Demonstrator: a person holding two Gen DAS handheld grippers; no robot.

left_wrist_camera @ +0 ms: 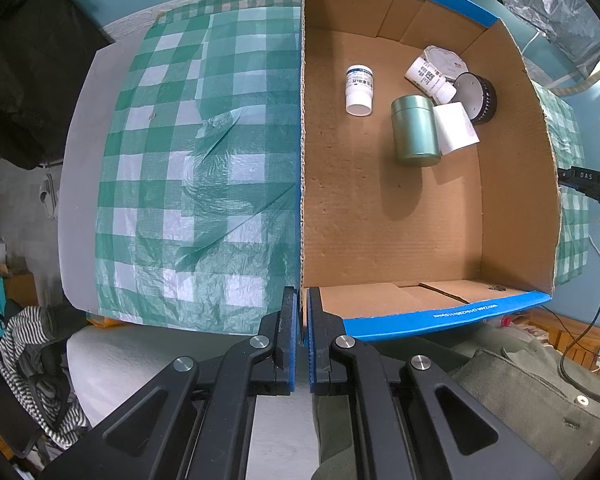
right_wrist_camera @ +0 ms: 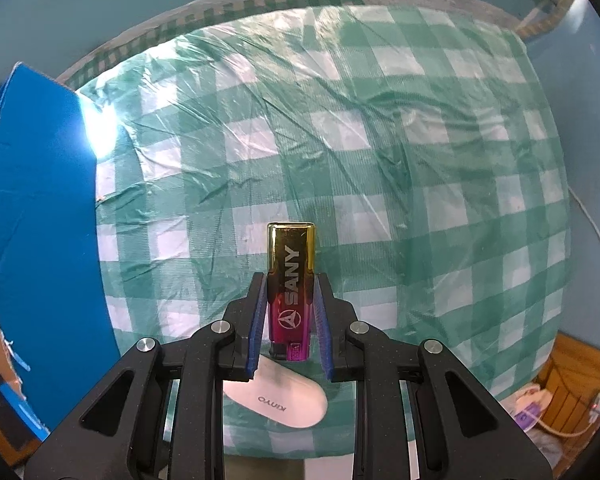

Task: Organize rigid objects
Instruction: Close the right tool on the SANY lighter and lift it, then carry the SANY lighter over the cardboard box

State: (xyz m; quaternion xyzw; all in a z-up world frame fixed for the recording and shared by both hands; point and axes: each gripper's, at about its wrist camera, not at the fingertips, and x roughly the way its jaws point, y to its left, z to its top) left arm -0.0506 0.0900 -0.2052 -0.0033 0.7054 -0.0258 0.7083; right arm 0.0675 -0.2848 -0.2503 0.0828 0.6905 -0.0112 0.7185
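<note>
Right tongs (right_wrist_camera: 291,292) gripping lighter (right_wrist_camera: 291,280), base hidden

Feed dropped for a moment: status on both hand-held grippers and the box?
Left hand-held gripper shut on box wall. Right hand-held gripper shut on SANY lighter, above checked cloth. White Kinyo case below it.

The cardboard box (left_wrist_camera: 400,216) stands on the checked cloth (left_wrist_camera: 188,168), holding a tin (left_wrist_camera: 415,131) with bottles (left_wrist_camera: 359,89) beside it.
</note>
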